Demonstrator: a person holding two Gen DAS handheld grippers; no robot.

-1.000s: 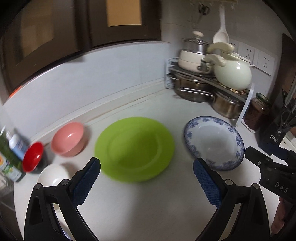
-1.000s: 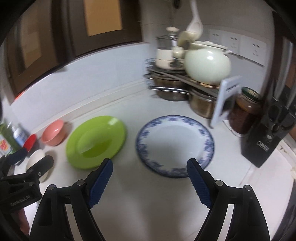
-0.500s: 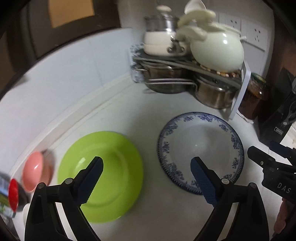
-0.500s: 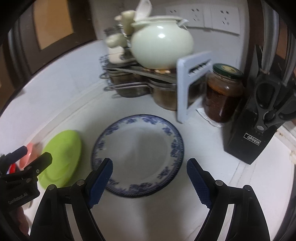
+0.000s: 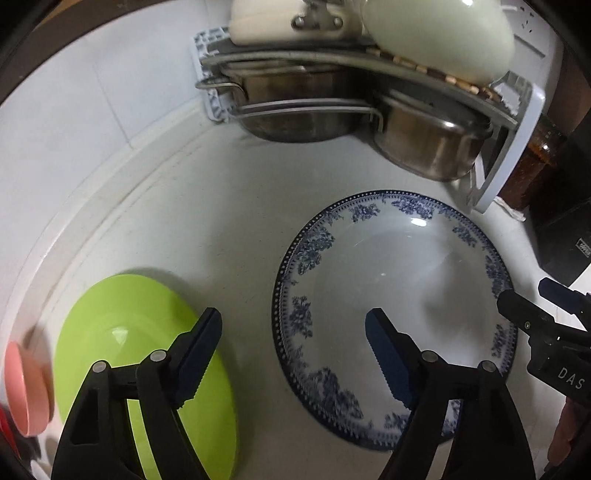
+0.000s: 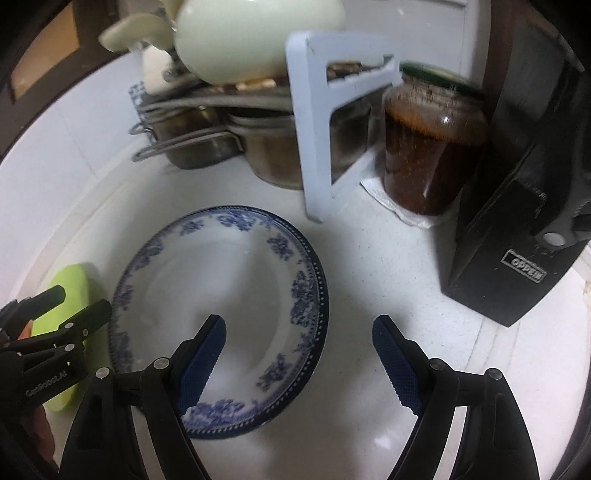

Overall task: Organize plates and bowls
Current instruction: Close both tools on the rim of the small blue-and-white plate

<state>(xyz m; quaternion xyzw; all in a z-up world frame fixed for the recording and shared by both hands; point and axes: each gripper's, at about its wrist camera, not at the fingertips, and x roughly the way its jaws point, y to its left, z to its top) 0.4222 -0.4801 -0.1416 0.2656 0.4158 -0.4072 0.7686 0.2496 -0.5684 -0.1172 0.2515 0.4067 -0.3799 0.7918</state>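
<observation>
A blue-and-white patterned plate lies flat on the white counter. A lime green plate sits to its left, and a pink bowl shows at the far left edge. My left gripper hovers over the patterned plate's left rim. Its jaws are closing, the pads touch nothing, and the rim lies between them. My right gripper stands open over the plate's right rim without touching it. Each gripper shows in the other's view: the right gripper, the left gripper beside the green plate.
A wire rack with steel pots and a cream ceramic pot fills the back corner. Its white side panel stands just behind the plate. A dark jar and a black knife block stand at the right.
Both grippers have come down and rightward, closing in on the blue-and-white plate. The green plate and pink bowl slid to the left edge of view. The left jaws have narrowed.
</observation>
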